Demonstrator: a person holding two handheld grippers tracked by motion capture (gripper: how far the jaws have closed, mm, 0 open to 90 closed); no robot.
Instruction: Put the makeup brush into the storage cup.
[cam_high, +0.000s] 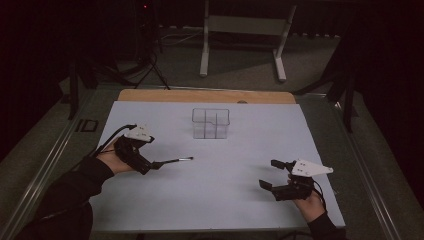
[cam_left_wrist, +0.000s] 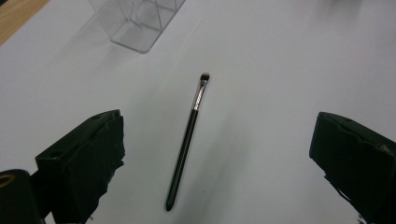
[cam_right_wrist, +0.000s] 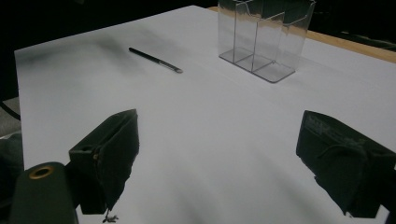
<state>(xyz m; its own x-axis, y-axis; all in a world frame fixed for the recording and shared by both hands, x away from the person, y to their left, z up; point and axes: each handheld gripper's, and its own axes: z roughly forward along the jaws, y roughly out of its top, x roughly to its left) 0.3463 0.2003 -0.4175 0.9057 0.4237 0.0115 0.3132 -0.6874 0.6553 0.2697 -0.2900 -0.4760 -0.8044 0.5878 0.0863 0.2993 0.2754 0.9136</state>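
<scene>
A thin black brush (cam_high: 175, 160) with a silver ferrule lies flat on the white sheet (cam_high: 225, 200), left of centre. My left gripper (cam_high: 146, 154) is at its handle end, open. In the left gripper view the brush (cam_left_wrist: 189, 135) lies between the two wide-apart jaws of my left gripper (cam_left_wrist: 217, 121), touching neither. A clear plastic organizer (cam_high: 210, 123) with compartments stands upright at the back middle, empty. My right gripper (cam_high: 270, 173) rests low at the front right, open with nothing in it. From the right gripper (cam_right_wrist: 219, 126) the brush (cam_right_wrist: 154, 59) and organizer (cam_right_wrist: 264, 37) lie well ahead.
The sheet covers a wooden tabletop whose bare strip (cam_high: 205, 96) shows at the back. A white stand frame (cam_high: 245, 30) and dark tripod legs (cam_high: 150, 65) are on the floor behind the table. A metal rail (cam_high: 370, 175) runs along the right side.
</scene>
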